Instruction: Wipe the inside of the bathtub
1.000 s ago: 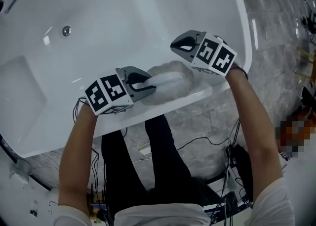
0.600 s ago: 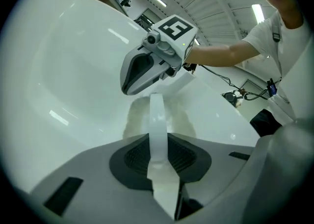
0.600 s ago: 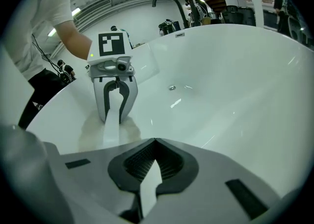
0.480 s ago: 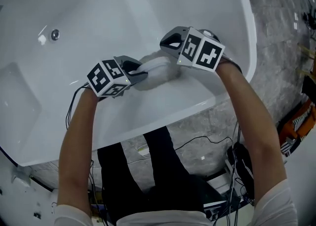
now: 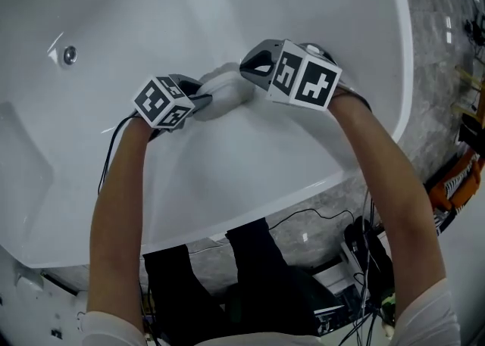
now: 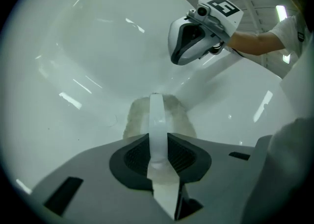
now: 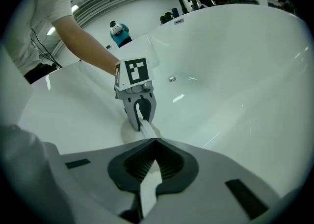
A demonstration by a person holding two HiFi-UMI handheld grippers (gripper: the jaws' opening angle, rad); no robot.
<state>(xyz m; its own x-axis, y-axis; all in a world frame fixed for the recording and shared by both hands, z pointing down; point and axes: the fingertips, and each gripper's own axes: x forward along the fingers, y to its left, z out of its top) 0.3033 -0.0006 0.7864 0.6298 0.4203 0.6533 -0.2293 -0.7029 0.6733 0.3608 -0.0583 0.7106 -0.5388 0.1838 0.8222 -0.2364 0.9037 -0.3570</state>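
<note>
Both jaw pairs are clamped on the wiping pad's (image 5: 225, 88) white handle (image 6: 157, 120), my left gripper (image 5: 201, 98) at its left end and my right gripper (image 5: 251, 67) at its right, so the pad lies lengthwise between them against the bathtub's (image 5: 227, 4) inner wall.

Bright even overhead light, streaky glare on the glossy bathtub (image 5: 227, 4), dark fisheye corners, sharp focus.

White bathtub (image 5: 227, 4) on grey stone floor (image 5: 433, 72); fluffy pad (image 5: 226, 87) resting against its inner slope
</note>
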